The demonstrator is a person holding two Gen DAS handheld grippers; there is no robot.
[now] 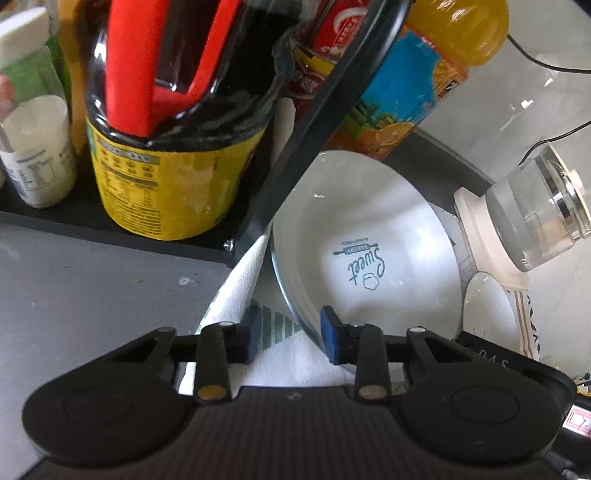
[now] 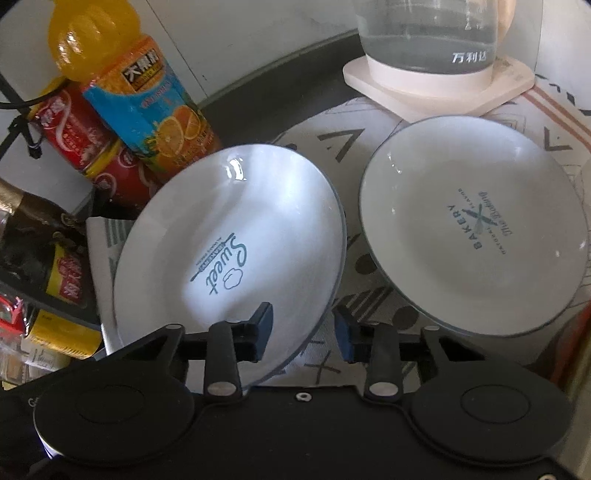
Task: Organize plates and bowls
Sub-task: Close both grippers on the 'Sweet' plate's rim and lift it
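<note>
Your left claw (image 1: 289,338) stands apart, its blue pads either side of the near rim of the "Sweet" plate (image 1: 365,251) — not clamped on it. Your right claw (image 2: 304,334) is apart too, straddling that plate's (image 2: 236,236) near-right rim. The plate sits tilted on the patterned cloth (image 2: 332,144) on the table, with the "Bakery" plate (image 2: 472,229) just to its right — bottles and cans at far left, a glass kettle (image 2: 428,33) beyond.
</note>
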